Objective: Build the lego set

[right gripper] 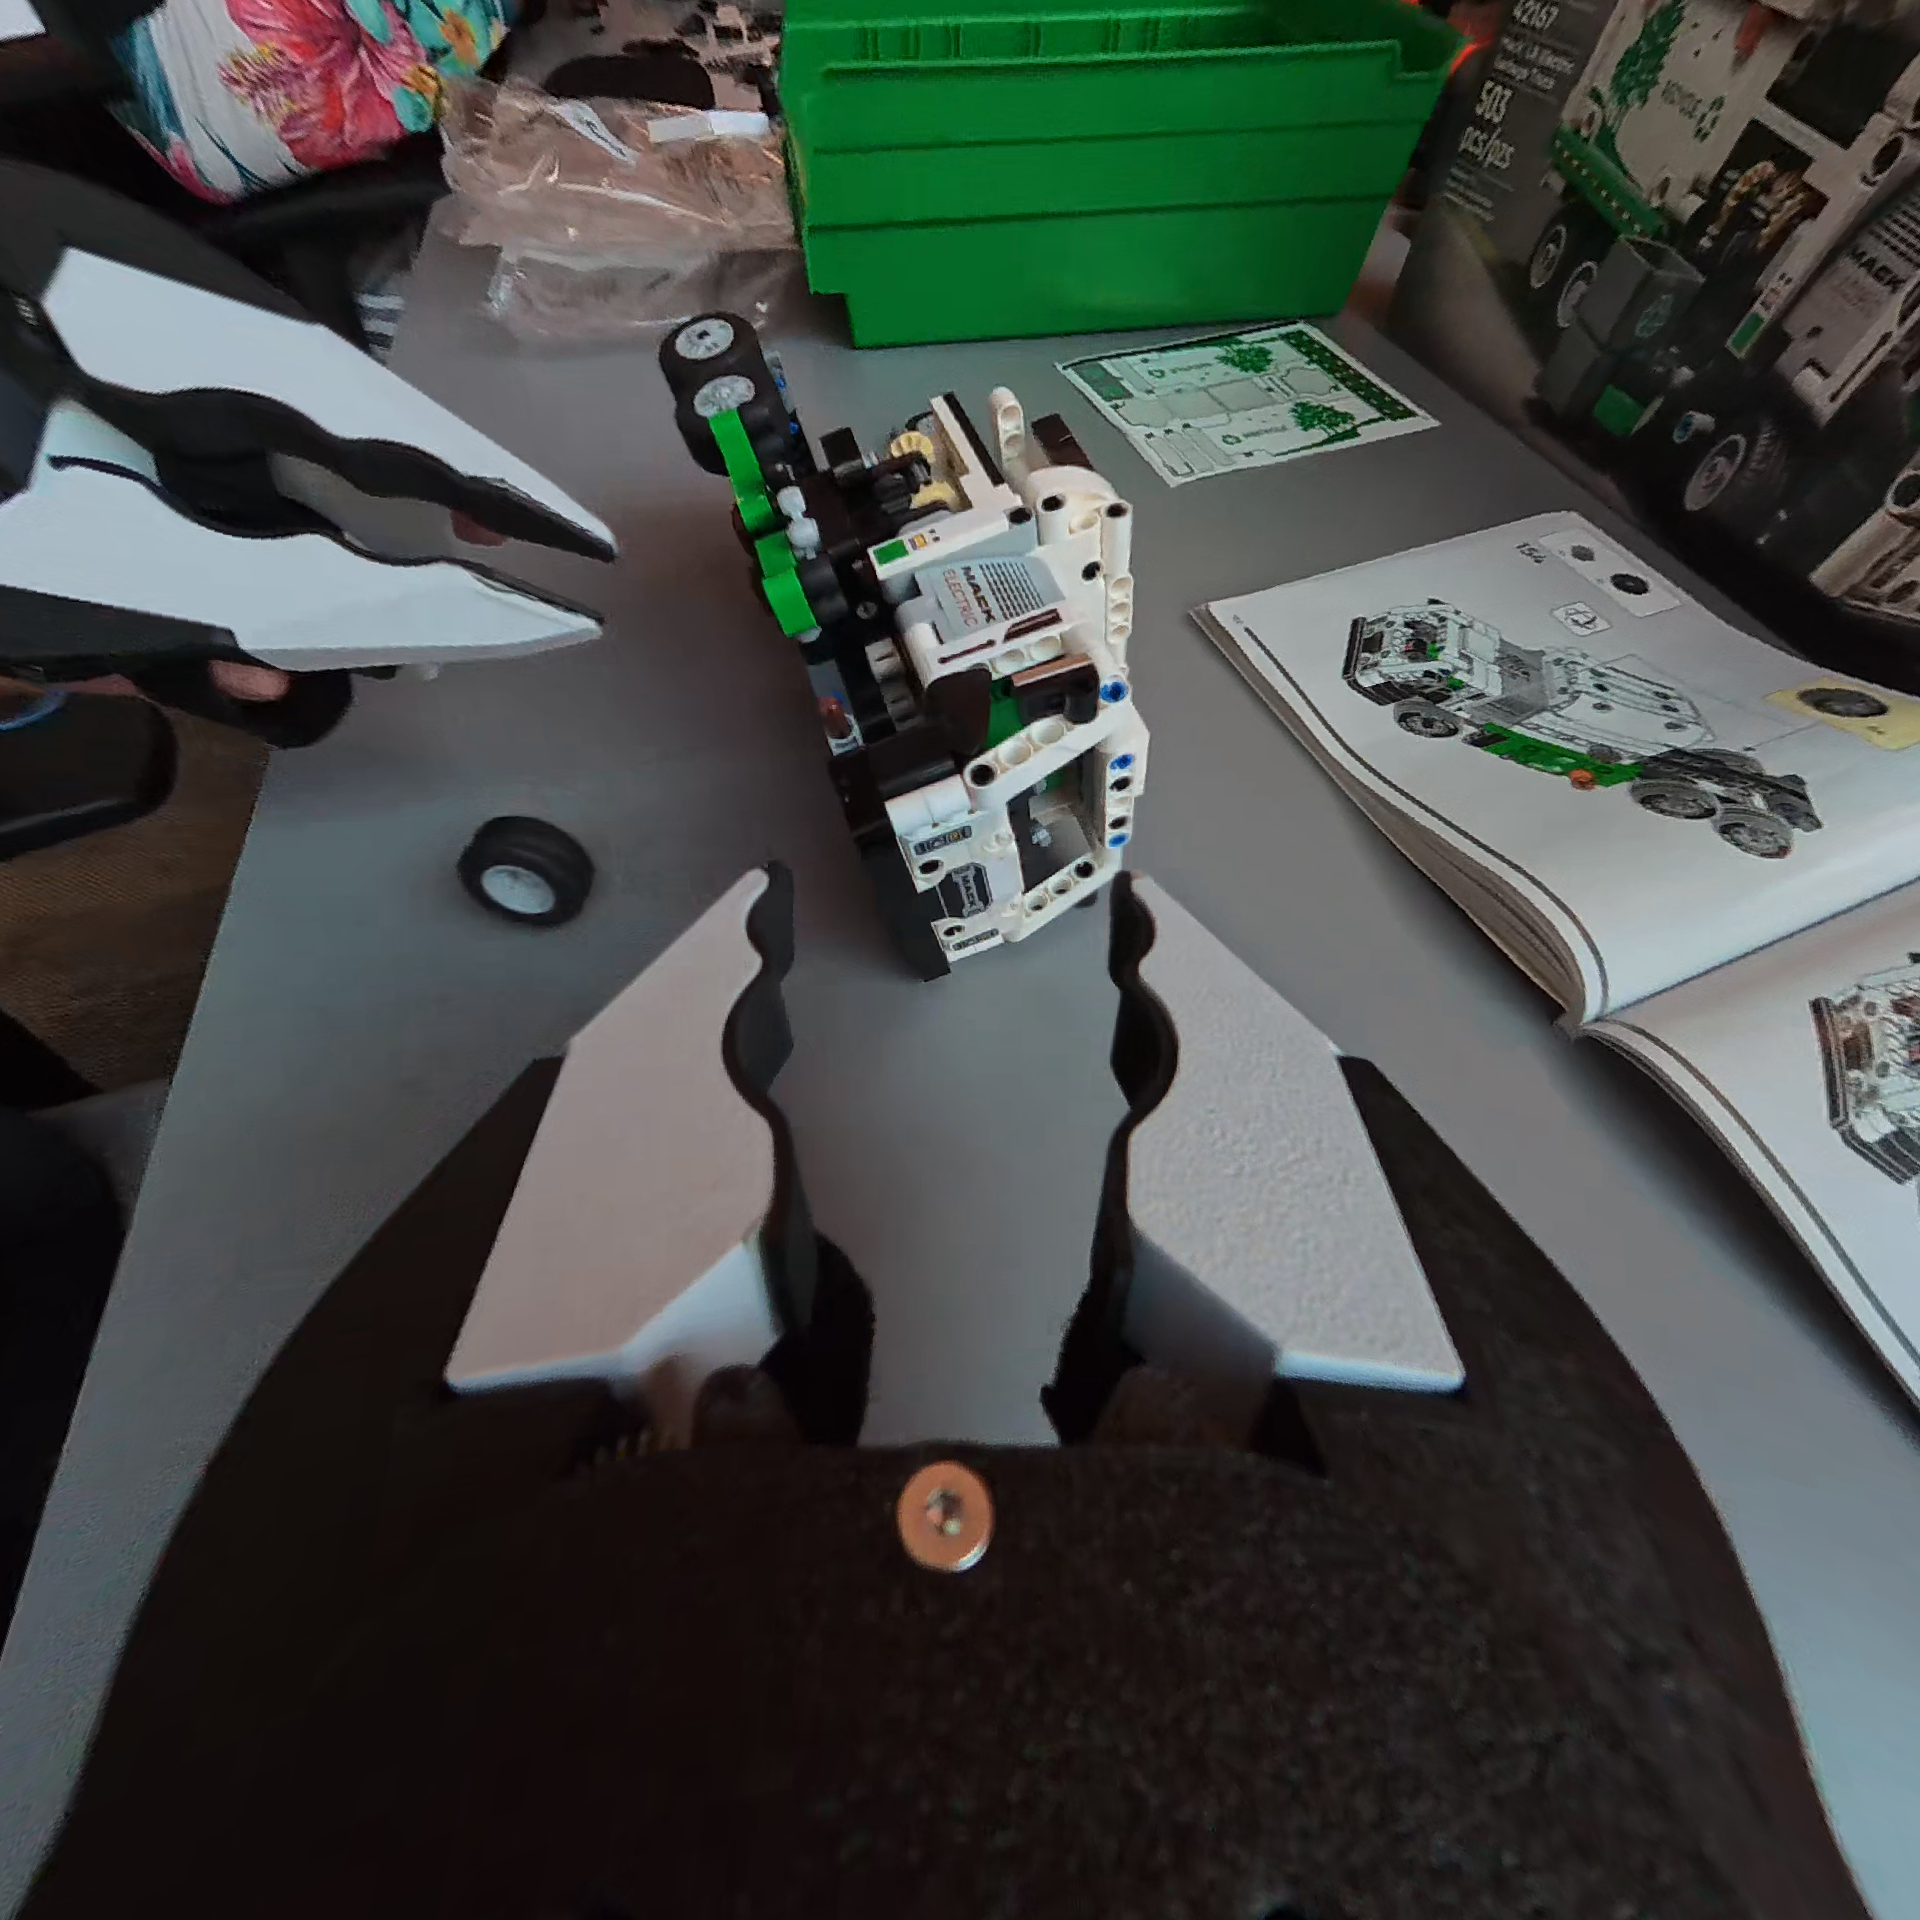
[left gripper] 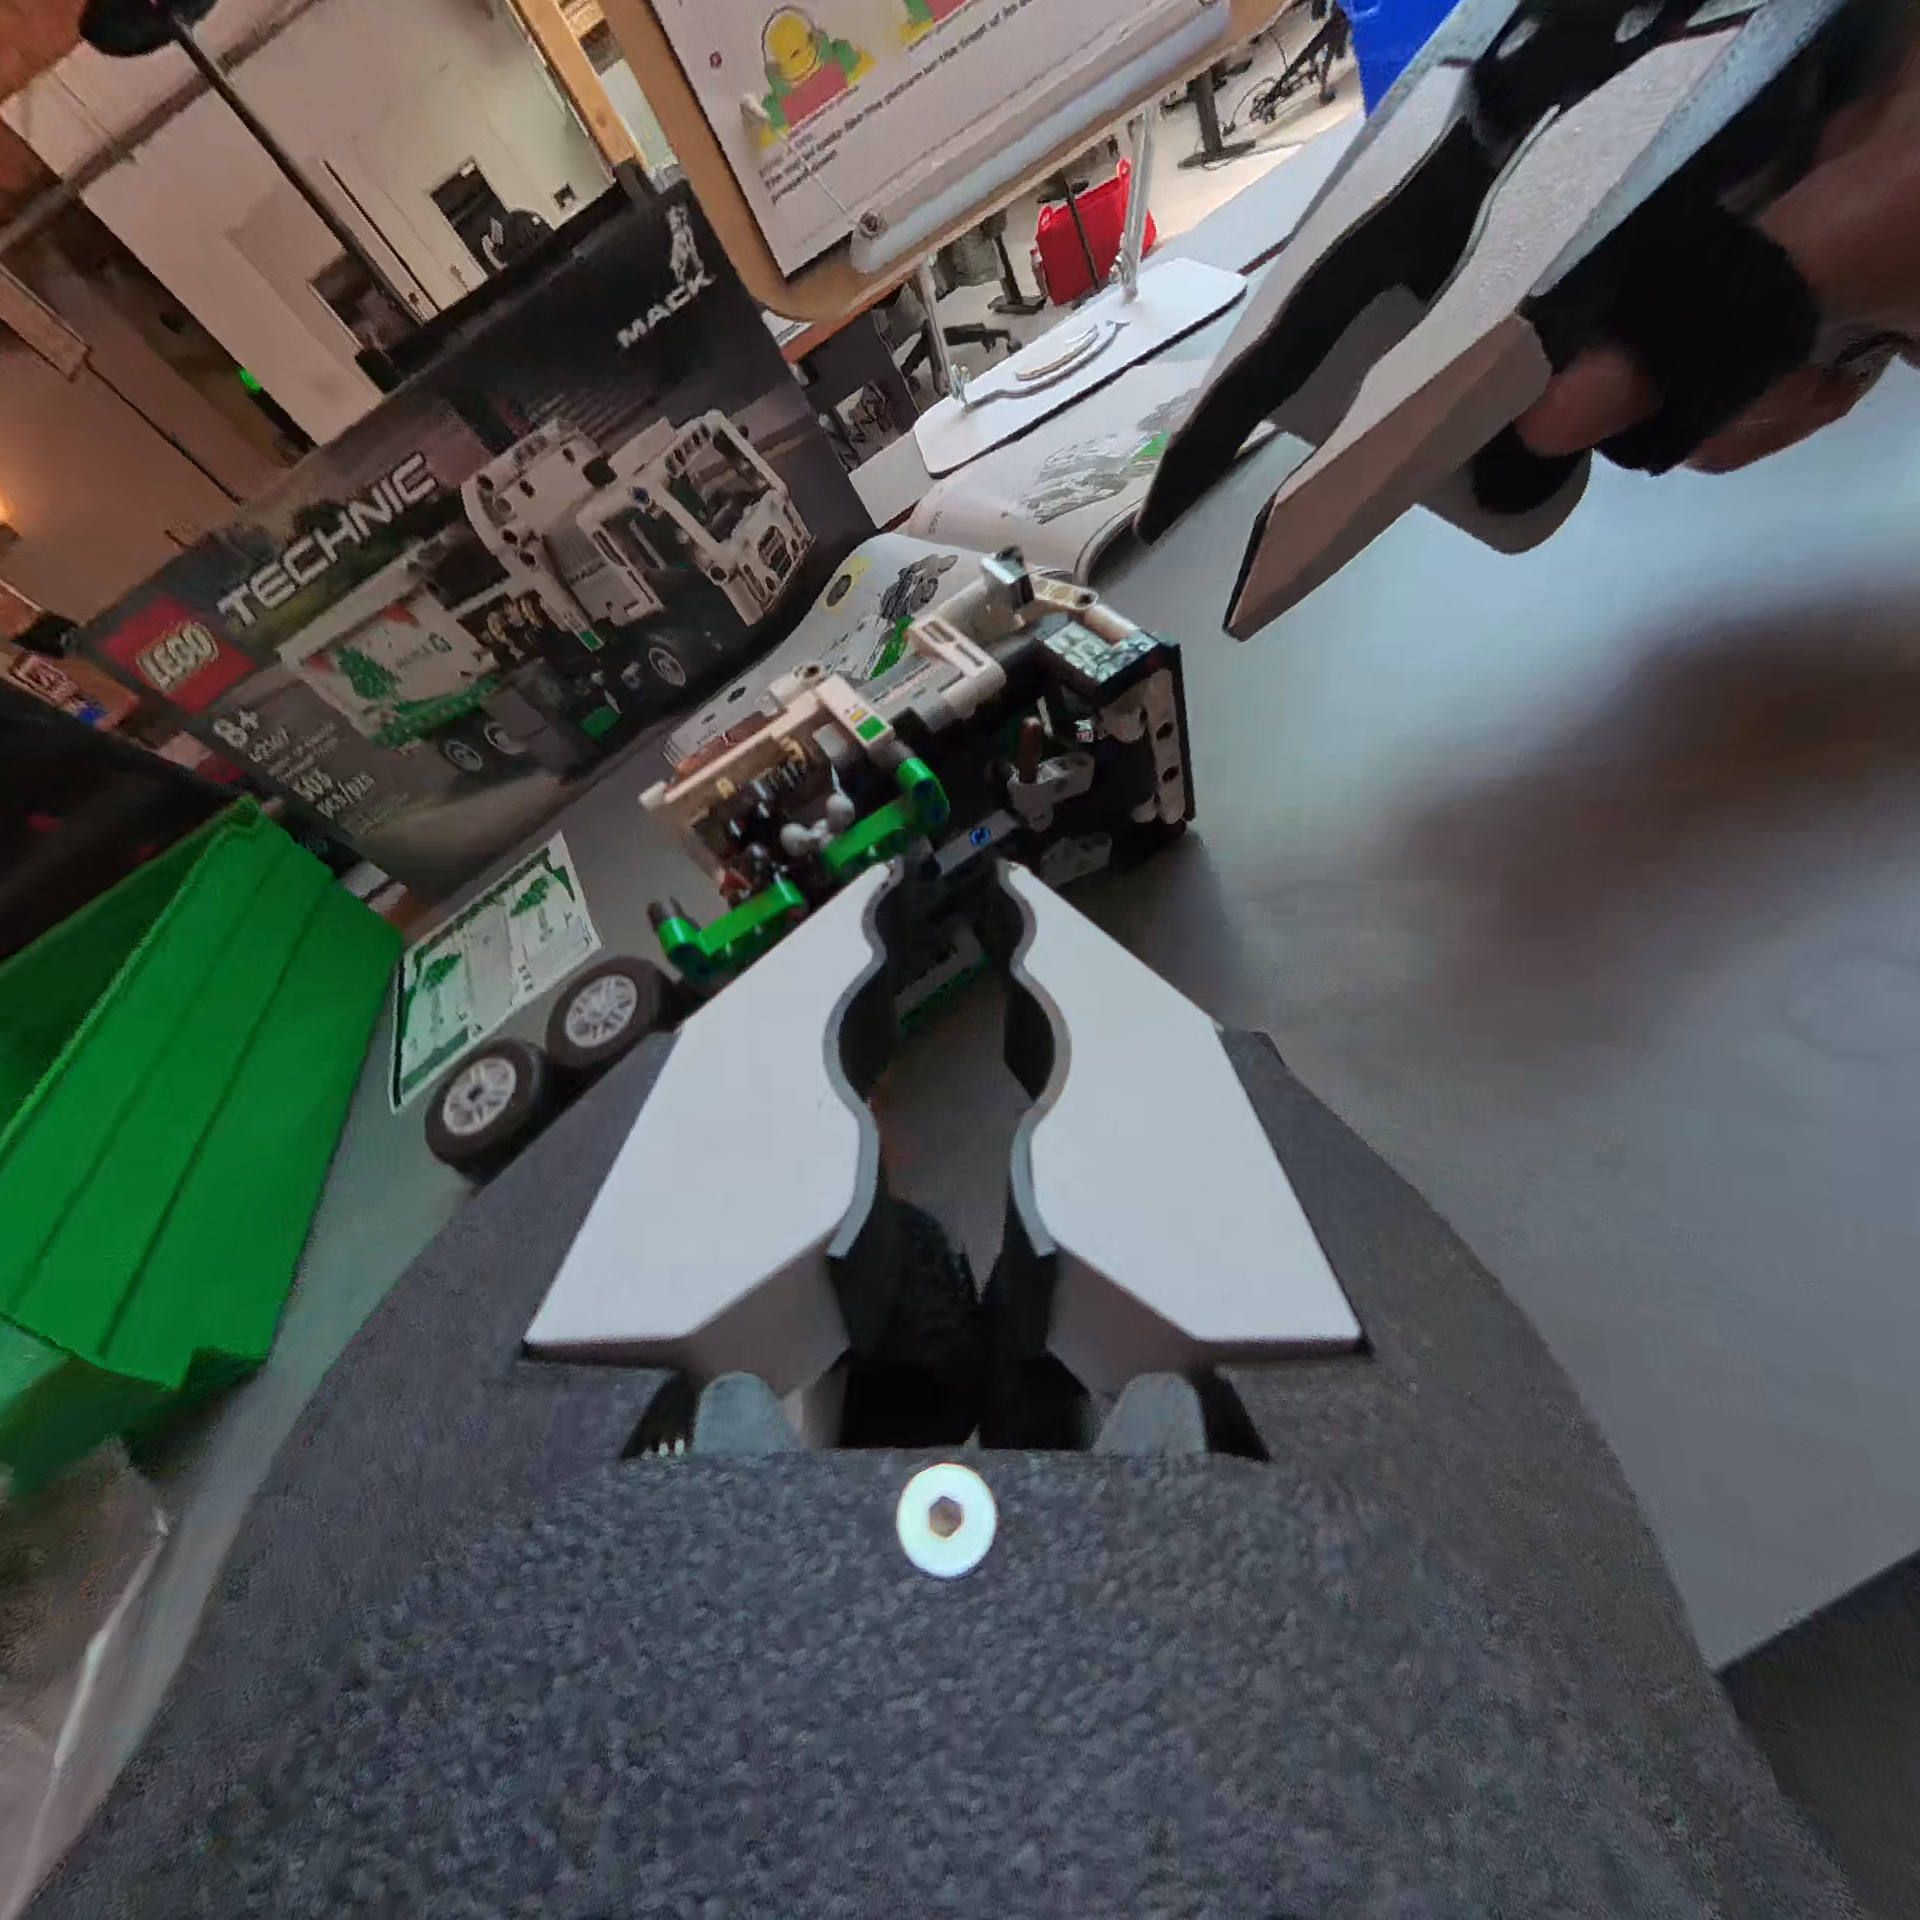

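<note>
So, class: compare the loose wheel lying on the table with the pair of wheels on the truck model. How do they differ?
The loose wheel lies alone on the grey table, touching nothing; the pair of wheels is fixed to the truck model. The loose wheel lies nearer the right gripper, left of the model; the pair sits at the model's far end, close to the green bin. All share black tyres and pale hubs.

Left gripper (left gripper: 940, 883) seemingly near-closed, empty — right gripper (right gripper: 940, 894) spread wide.
</note>
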Tool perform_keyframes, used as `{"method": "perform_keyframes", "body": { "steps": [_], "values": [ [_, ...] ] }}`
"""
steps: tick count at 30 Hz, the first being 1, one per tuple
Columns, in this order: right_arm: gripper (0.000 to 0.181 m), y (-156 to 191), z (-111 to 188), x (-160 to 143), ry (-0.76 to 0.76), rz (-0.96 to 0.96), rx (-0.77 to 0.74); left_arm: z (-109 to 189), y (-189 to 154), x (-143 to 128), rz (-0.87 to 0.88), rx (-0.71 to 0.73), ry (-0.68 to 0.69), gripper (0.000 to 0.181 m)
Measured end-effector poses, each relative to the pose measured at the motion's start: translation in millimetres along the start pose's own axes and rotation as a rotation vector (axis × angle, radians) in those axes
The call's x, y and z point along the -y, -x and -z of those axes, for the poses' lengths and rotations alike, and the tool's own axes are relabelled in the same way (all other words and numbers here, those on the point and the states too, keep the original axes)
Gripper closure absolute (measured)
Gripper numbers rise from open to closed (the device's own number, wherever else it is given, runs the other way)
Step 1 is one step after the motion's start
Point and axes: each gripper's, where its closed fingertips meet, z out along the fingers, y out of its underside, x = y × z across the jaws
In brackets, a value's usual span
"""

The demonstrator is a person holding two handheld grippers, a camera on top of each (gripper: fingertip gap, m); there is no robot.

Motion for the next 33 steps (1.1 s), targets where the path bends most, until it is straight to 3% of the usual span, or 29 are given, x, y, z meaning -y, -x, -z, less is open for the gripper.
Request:
{"method": "perform_keyframes", "body": {
  "steps": [5, 8, 11, 13, 14, 17, 22, 26, 33],
  "values": [
    [0.121, 11, 10, -3, -0.044, -0.056, -0.048, 37, -1, -12, 0.154, 0.008, -0.016, 0.164],
    [0.122, 54, 29, -9, -0.088, -0.143, -0.001, 66, -12, -23, 0.192, -0.042, 0.002, 0.153],
    [0.122, 105, 49, -17, -0.125, -0.185, 0.026, 84, -52, -50, 0.242, -0.193, 0.105, 0.139],
    [0.122, 138, 59, -21, -0.113, -0.151, 0.035, 94, -72, -53, 0.259, -0.254, 0.085, 0.133],
    [0.122, 150, 63, -23, -0.106, -0.126, 0.022, 92, -77, -62, 0.230, -0.241, 0.122, 0.147],
    [0.123, 180, 72, -27, -0.113, -0.094, 0.004, 91, -77, -72, 0.159, -0.145, 0.125, 0.151],
    [0.124, 200, 84, -44, -0.099, -0.121, -0.016, 86, -82, -64, 0.088, -0.140, 0.118, 0.151],
    [0.125, 209, 92, -51, -0.113, -0.162, -0.014, 94, -83, -47, 0.078, -0.121, 0.025, 0.151],
    [0.125, 210, 96, -59, -0.138, -0.234, 0.004, 89, -41, -34, 0.231, -0.109, -0.001, 0.150]
  ]
}}
